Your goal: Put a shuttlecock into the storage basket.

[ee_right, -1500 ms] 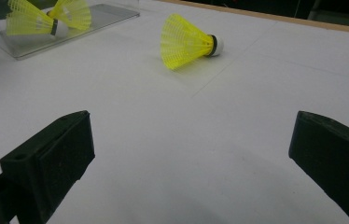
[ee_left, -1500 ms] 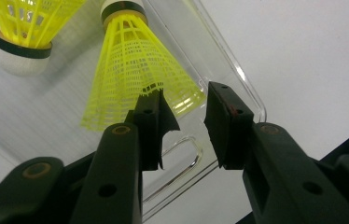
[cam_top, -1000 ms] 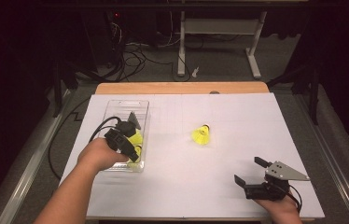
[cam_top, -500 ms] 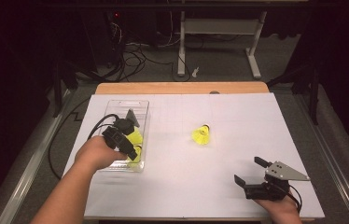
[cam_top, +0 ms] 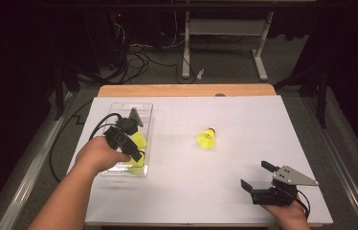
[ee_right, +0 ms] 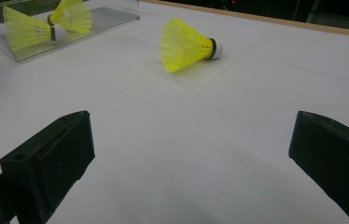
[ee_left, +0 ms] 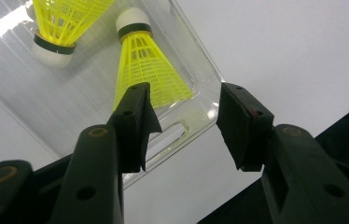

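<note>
A person works at a table covered with a white sheet (cam_top: 186,187), holding a two-jaw gripper in each hand. The landmark is a clear plastic tray (cam_top: 144,108) lying on the sheet's left part.

The left gripper (ee_left: 184,119) hangs over the near end of the tray. Its jaws stand apart with nothing between them. Just beyond the jaw tips, inside the tray, lies a yellow shuttlecock (ee_left: 147,70) on its side, its white cork pointing away from the gripper and its open skirt toward it. A second yellow shuttlecock (ee_left: 60,23) lies in the tray beside the first, farther along the tray from the gripper.

A third yellow shuttlecock (cam_top: 206,138) lies on its side on the bare sheet, well apart from the tray on the tray's right, about level with the tray's middle.

The right gripper (cam_top: 258,175) rests low near the sheet's front edge, far to the right of the tray and nearer the person than the loose shuttlecock. Its jaws are spread wide and hold nothing; in the right gripper view the loose shuttlecock lies ahead of them, with the tray beyond it to the left.
</note>
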### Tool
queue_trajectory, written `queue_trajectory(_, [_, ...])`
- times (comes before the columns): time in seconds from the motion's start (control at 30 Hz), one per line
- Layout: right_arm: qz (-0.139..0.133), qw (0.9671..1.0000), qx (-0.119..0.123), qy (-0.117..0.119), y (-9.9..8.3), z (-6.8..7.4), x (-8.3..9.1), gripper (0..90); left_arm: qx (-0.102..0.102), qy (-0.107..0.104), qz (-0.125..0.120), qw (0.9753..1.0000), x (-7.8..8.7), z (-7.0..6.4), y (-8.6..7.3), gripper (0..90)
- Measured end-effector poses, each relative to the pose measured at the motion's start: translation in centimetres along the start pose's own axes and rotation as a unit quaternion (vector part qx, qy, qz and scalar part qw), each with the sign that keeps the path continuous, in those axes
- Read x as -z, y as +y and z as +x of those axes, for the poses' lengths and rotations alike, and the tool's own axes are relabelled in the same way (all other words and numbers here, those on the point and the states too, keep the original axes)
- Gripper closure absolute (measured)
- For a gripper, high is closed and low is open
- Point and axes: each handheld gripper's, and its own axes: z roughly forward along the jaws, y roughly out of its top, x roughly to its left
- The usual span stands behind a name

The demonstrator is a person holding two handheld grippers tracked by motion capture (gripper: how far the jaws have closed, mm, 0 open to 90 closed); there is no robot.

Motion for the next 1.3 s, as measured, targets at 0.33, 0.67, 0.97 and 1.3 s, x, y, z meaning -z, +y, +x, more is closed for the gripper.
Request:
queue_trajectory(0.33, [-0.001, 1.0, -0.001, -0.001, 0.0, 0.0, 0.1, 0.8, 0.001, 0.0, -0.002, 1.0, 1.3, -0.3, 0.1, 45.2])
queue_trajectory(0.67, [0.0, 1.0, -0.005, 0.0, 0.0, 0.0, 0.0, 0.8, -0.016, 0.001, -0.001, 0.9999, 0.6, -1.2, 0.7, 15.3])
queue_trajectory(0.97, [0.002, 1.0, -0.005, 0.0, 0.0, 0.0, -0.2, 0.8, -0.014, 0.003, 0.003, 0.9999, 0.0, -2.0, 1.1, 0.9])
queue_trajectory(1.3, [0.0, 1.0, -0.001, 0.002, 0.0, -0.1, -0.2, 0.8, -0.032, 0.006, 0.005, 0.9995, -0.6, -3.3, 1.7, 0.9])
